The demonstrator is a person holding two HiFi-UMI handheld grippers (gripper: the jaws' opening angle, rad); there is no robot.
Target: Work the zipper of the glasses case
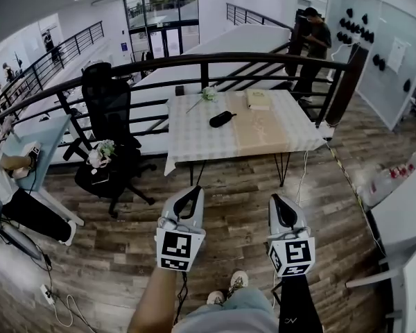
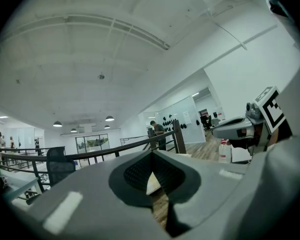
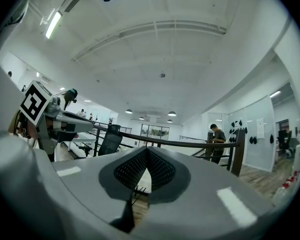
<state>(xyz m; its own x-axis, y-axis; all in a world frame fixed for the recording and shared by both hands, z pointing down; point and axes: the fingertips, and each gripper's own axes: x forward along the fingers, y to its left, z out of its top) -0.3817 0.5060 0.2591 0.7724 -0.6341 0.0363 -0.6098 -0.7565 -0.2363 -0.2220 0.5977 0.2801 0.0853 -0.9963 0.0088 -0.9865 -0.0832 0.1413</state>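
Note:
A black glasses case [image 1: 222, 118] lies on the checked cloth of the table [image 1: 194, 141] well ahead of me, its zipper too small to make out. Both grippers hang over the wooden floor, short of the table and pointing level towards it. In the head view my left gripper [image 1: 193, 193] has its jaws together, and so does my right gripper [image 1: 277, 200]. The left gripper view shows the left gripper [image 2: 151, 152] closed at the tip with nothing between the pads. The right gripper view shows the right gripper [image 3: 146, 149] likewise closed and holding nothing.
A black office chair [image 1: 108, 120] stands left of the table. A dark railing [image 1: 215, 61] runs behind it, with a person [image 1: 317, 40] standing at its right end. A book [image 1: 258, 99] and a small white flower piece [image 1: 208, 93] lie on the table. Cables [image 1: 55, 297] trail on the floor at left.

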